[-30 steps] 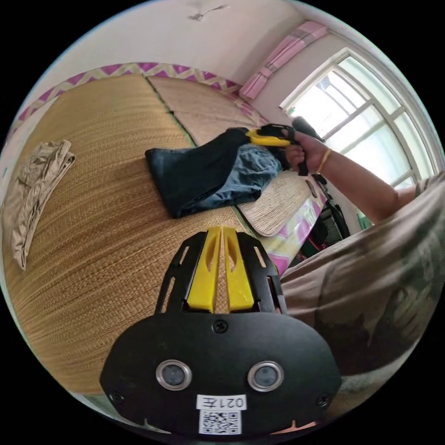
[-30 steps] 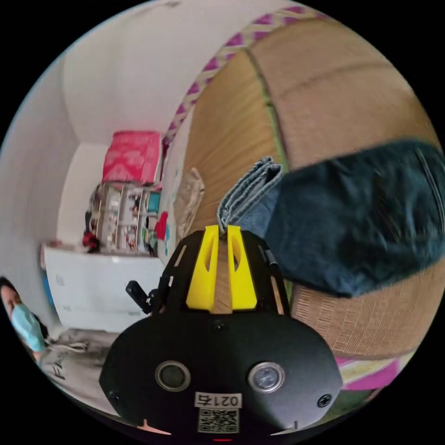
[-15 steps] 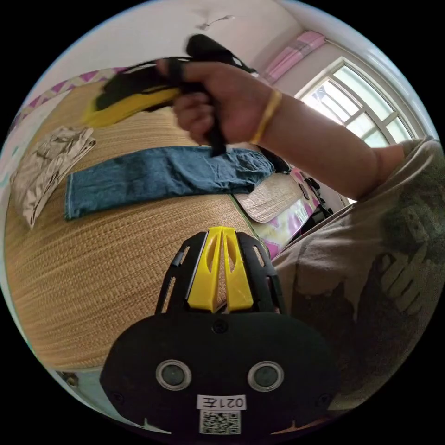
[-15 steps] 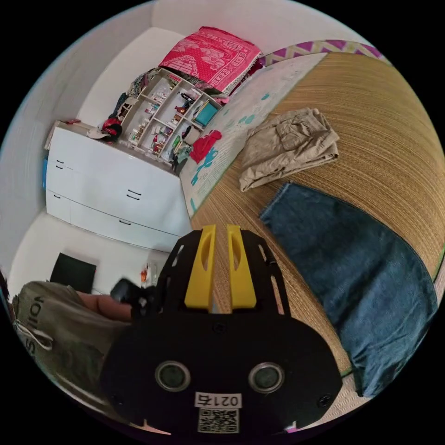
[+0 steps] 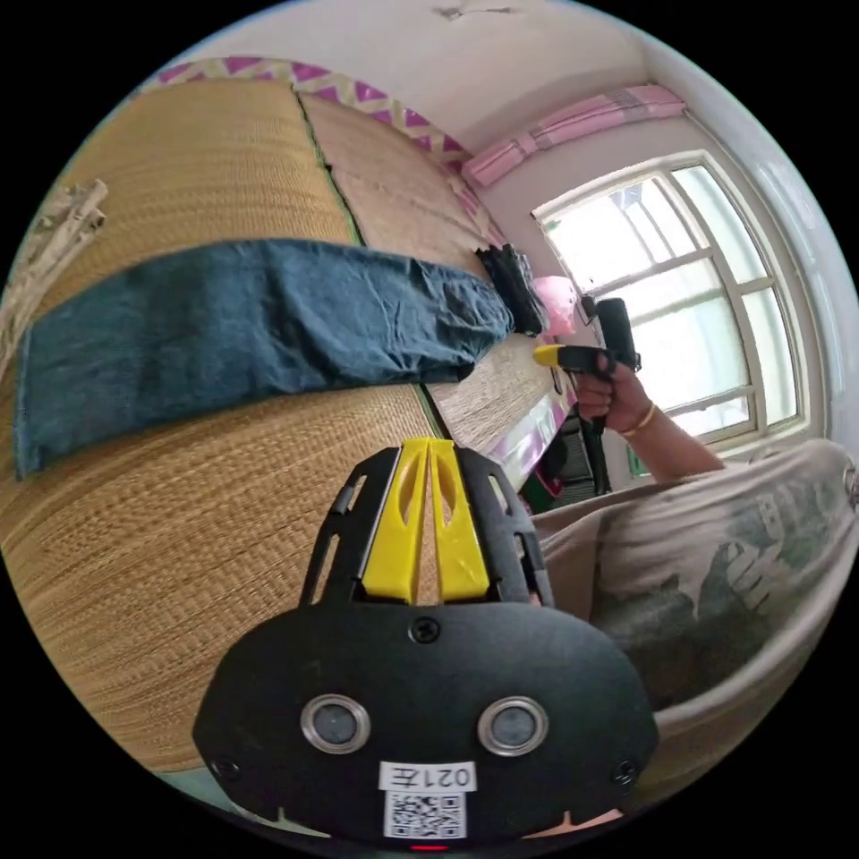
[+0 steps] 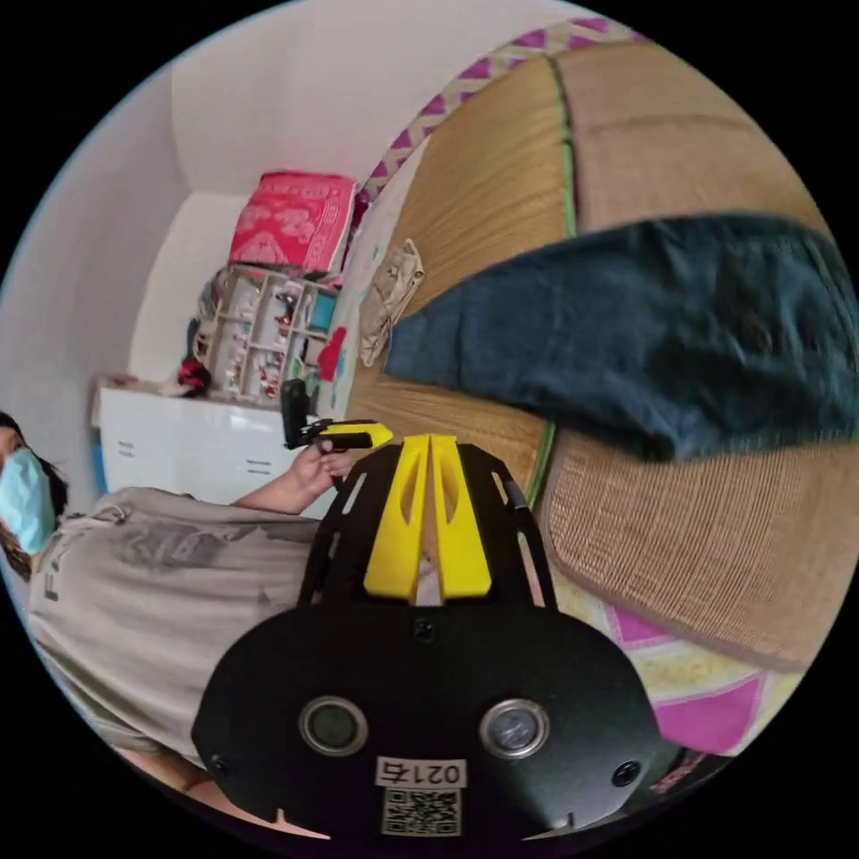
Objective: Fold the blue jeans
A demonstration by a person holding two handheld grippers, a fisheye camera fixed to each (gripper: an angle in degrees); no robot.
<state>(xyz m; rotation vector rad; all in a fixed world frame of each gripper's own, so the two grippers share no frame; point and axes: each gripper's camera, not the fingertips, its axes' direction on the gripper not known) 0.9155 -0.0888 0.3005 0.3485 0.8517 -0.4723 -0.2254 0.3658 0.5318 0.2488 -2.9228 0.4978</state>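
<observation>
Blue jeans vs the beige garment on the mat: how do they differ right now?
Colour: the blue jeans are dark denim; the beige garment is pale khaki.
Pose: the jeans lie stretched out in a long flat band; the beige garment sits in a crumpled bundle.
Extent: the jeans span far more of the mat than the beige garment.
Shared: both rest on the woven mat, and neither gripper holds either.

One pair of blue jeans (image 5: 242,322), one beige garment (image 6: 392,295), two woven mats (image 5: 224,501), two claws (image 5: 428,447), one window (image 5: 680,304)
</observation>
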